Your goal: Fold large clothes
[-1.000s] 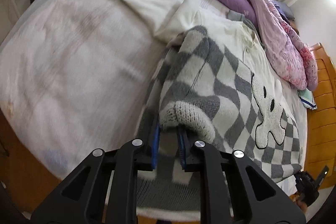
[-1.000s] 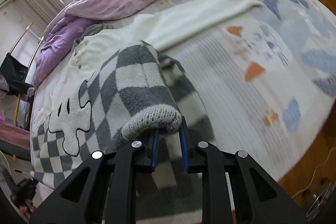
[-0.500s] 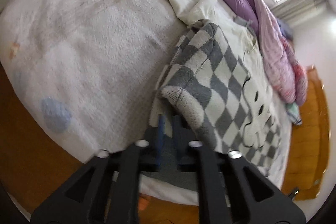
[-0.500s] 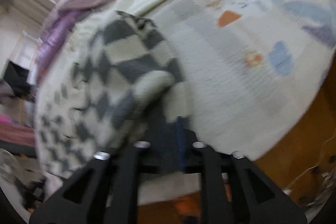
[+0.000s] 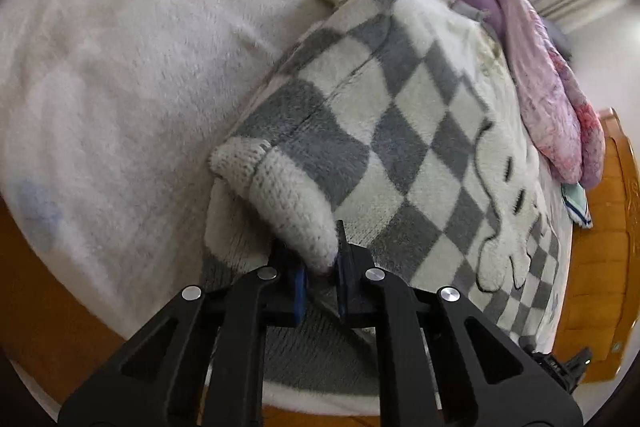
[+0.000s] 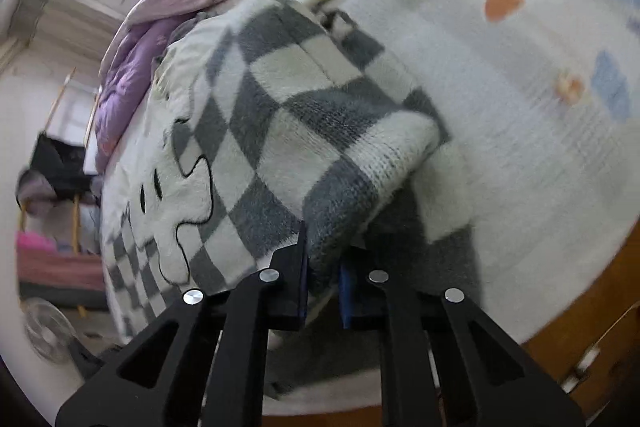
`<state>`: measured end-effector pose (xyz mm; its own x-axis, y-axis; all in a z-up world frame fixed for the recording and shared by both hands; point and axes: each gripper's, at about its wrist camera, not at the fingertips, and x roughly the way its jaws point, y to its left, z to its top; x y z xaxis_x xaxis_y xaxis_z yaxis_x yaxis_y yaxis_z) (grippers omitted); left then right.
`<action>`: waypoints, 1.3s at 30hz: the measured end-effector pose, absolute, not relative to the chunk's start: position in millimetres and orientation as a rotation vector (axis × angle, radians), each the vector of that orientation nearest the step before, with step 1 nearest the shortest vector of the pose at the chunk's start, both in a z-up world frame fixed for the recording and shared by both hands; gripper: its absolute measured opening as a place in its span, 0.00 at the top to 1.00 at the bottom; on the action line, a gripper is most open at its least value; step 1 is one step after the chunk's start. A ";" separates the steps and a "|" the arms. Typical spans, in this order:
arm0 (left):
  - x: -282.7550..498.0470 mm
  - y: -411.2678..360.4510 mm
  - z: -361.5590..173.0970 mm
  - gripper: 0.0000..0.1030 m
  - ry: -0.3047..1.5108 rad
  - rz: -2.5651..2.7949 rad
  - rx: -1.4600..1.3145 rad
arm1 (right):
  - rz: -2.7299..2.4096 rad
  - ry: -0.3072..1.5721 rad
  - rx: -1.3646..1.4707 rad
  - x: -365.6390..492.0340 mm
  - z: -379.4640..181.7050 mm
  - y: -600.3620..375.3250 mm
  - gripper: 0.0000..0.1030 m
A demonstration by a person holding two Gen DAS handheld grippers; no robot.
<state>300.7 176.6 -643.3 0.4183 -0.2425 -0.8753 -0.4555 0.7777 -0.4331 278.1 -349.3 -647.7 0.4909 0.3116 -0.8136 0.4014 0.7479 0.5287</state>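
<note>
Left gripper jaws pinch sweater cuff.

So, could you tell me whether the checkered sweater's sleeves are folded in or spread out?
Folded in: both sleeve cuffs lie over the checkered sweater body.

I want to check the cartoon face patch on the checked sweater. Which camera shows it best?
The right wrist view: the face patch on the checked sweater lies whole, outline and eyes clear. The left wrist view shows it squeezed toward the edge and distorted.
</note>
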 end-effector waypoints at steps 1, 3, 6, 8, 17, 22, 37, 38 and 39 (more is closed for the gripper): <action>293.5 176.2 -637.8 0.89 1.153 0.134 -0.689 | -0.056 1.090 0.747 271.2 -642.8 -351.0 0.90; 283.8 177.3 -641.4 0.89 1.172 0.137 -0.660 | -0.075 1.119 0.707 263.7 -646.8 -353.8 0.89; 279.4 180.5 -673.6 0.85 1.239 0.132 -0.701 | -0.078 1.165 0.720 268.2 -673.3 -356.6 0.85; 281.5 182.8 -678.7 0.78 1.217 0.142 -0.727 | -0.076 1.202 0.677 276.0 -683.1 -351.5 0.81; 257.4 209.3 -652.6 0.30 1.061 0.256 -0.730 | -0.264 1.069 0.437 257.9 -610.9 -335.9 0.57; 258.4 204.9 -683.1 0.31 1.159 0.244 -0.782 | 0.003 0.969 0.372 311.0 -594.2 -254.1 0.61; 271.9 190.2 -699.1 0.61 1.210 0.197 -0.753 | 0.178 1.079 0.262 454.6 -686.7 -128.9 0.99; 272.3 190.9 -698.9 0.61 1.210 0.196 -0.753 | 0.175 1.077 0.258 453.9 -685.3 -127.8 0.99; 272.0 191.6 -698.6 0.61 1.211 0.192 -0.760 | 0.167 1.078 0.244 449.8 -681.8 -125.8 0.98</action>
